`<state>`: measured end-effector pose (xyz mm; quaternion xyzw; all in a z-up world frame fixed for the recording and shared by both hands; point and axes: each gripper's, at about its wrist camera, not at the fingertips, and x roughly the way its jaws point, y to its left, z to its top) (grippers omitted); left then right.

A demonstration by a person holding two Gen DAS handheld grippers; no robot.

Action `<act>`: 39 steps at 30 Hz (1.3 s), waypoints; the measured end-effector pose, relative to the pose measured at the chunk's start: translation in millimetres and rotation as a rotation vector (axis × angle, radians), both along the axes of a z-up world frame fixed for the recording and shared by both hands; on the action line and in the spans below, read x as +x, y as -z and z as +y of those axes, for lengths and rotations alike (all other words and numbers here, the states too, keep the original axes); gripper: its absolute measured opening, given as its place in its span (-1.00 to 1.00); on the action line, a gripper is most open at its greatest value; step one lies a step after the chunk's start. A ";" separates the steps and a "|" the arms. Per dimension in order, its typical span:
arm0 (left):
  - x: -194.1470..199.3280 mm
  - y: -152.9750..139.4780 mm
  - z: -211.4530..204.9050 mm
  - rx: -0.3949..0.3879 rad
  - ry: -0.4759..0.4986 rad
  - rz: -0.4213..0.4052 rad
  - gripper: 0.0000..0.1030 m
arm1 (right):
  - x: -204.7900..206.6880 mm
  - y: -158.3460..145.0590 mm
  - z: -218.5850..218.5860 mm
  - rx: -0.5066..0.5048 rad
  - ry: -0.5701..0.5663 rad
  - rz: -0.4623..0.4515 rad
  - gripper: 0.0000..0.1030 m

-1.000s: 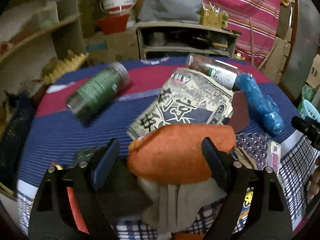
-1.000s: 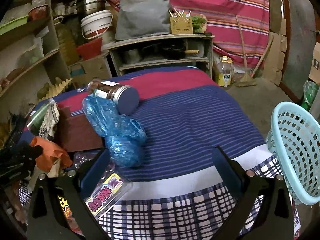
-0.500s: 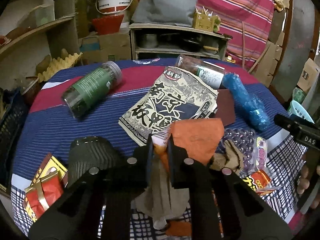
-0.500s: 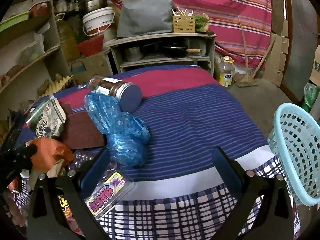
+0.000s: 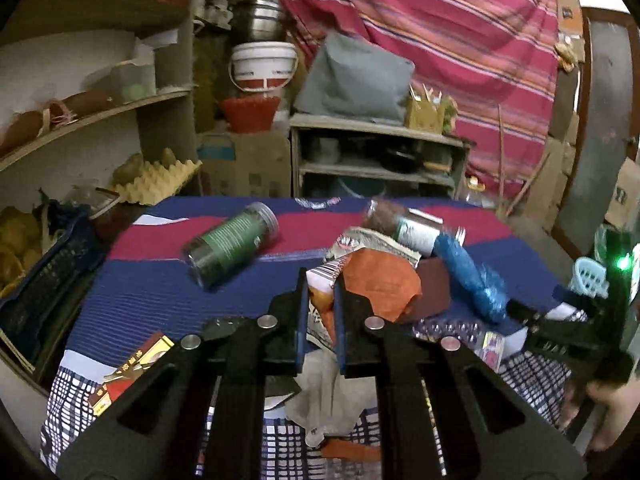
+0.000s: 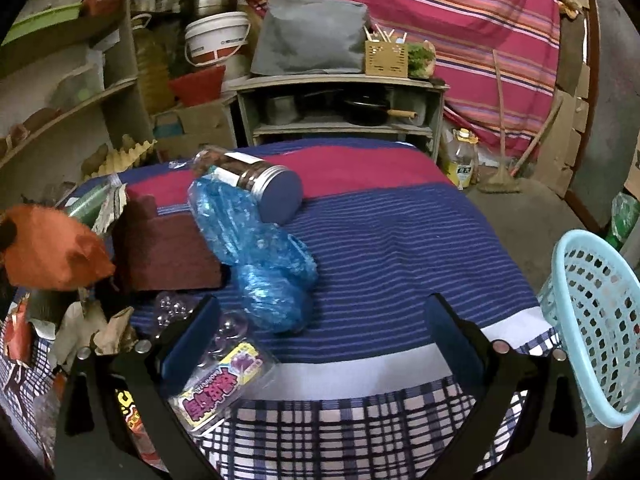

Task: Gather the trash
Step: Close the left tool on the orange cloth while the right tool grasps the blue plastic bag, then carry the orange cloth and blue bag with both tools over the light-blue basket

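Note:
My left gripper (image 5: 319,316) is shut on an orange snack bag (image 5: 376,284) and holds it lifted above the table; the bag also shows at the left in the right wrist view (image 6: 52,250). My right gripper (image 6: 320,344) is open and empty, low over the table's front edge. A crumpled blue plastic bag (image 6: 260,252) lies just beyond its left finger. A clear blister pack with a purple label (image 6: 218,392) lies under that finger. A light blue trash basket (image 6: 596,320) stands off the table to the right.
A green jar (image 5: 230,242) and a brown jar with a grey lid (image 6: 256,184) lie on the striped tablecloth (image 6: 400,248). A maroon box (image 6: 164,252), crumpled brown paper (image 5: 324,392) and red packets (image 5: 132,368) sit near the front. Shelves stand behind.
My left gripper closed on the orange bag and lifted it up off the printed packet. The right gripper stayed open and nearly still.

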<state>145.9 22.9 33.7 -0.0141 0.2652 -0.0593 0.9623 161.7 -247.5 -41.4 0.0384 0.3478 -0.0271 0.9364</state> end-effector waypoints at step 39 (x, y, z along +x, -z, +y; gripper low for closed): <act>-28.1 -17.7 -54.4 0.025 0.057 -0.048 -0.81 | -29.6 -28.4 -37.4 0.066 0.026 -0.044 -0.43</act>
